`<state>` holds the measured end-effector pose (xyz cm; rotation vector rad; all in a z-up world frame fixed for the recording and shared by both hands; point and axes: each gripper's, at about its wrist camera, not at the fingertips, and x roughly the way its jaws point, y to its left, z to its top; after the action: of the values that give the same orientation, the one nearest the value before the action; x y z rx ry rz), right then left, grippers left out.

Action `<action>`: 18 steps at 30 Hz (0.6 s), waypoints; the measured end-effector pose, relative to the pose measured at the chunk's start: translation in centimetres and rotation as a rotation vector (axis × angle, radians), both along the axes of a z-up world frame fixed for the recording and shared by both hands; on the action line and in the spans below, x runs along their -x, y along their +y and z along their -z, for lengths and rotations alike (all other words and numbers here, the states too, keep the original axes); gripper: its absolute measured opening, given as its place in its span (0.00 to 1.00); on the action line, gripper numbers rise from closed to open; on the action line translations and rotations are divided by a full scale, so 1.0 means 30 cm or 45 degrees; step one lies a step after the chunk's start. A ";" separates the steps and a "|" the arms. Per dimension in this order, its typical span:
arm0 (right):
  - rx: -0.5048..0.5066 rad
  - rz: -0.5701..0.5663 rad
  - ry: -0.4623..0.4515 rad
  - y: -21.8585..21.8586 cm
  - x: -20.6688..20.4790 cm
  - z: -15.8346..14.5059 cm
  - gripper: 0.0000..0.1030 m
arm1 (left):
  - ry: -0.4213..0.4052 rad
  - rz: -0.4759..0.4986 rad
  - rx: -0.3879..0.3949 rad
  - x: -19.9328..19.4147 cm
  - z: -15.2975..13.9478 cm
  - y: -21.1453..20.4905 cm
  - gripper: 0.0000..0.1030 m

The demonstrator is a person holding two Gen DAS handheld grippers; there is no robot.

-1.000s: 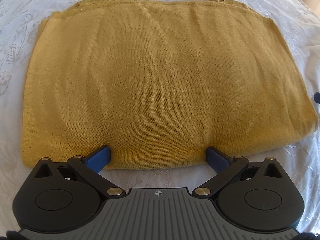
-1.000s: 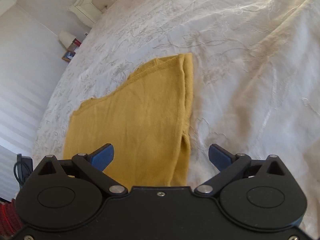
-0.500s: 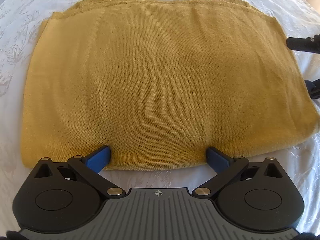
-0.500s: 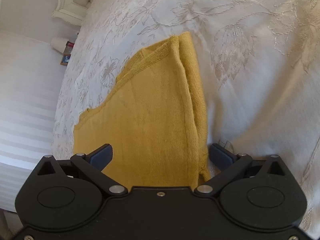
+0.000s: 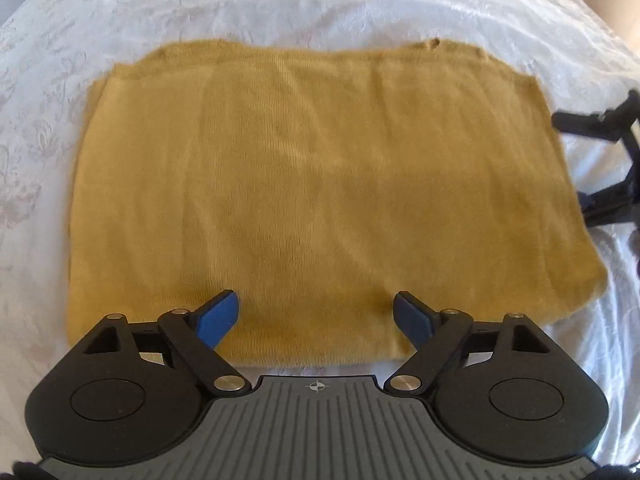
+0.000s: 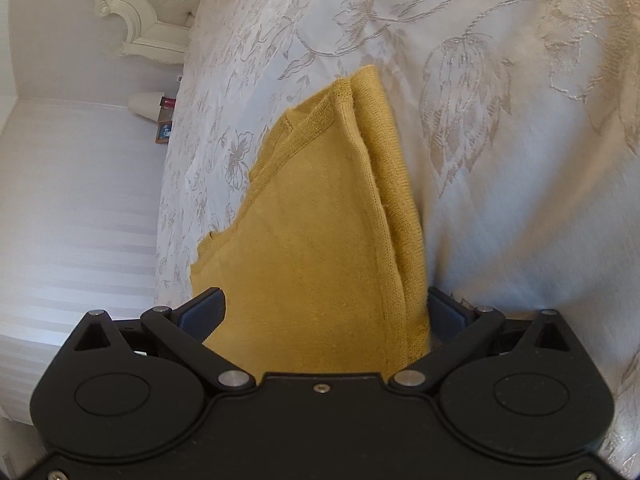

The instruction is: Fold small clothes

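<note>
Mustard garment laid flat on a bed, both grippers brought to its edges for a fold.

The bed is covered with a white spread embroidered with flowers, and the garment, already doubled into a rough rectangle, is spread flat in the middle of it, probably so that another fold can be made cleanly. At its near edge the left gripper is held pointing steeply down; its jaws have just been closing but are still spread, with cloth below and between them and nothing pinched. At the layered side edge the right gripper is held with jaws spread wide, straddling the stacked edges without pressing, seemingly placed to take them together. A cream tufted headboard, a striped wall and a small lamp are seen beyond.
</note>
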<state>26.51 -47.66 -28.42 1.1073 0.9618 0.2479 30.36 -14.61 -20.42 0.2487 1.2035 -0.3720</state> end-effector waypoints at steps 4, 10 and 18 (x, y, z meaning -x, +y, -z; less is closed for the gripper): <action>0.029 0.001 -0.019 0.014 0.002 -0.006 1.00 | -0.070 -0.028 0.000 -0.120 -0.055 -0.049 0.82; 0.023 -0.011 -0.024 0.012 -0.005 -0.003 1.00 | -0.112 -0.087 -0.035 -0.304 -0.020 -0.131 0.82; 0.055 -0.041 -0.042 0.019 -0.004 -0.008 1.00 | -0.035 -0.051 -0.144 -0.397 0.095 -0.191 0.87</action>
<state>26.64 -47.10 -28.17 1.0457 0.9518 0.2699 42.28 -20.33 -23.28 0.3260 1.2023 -0.2647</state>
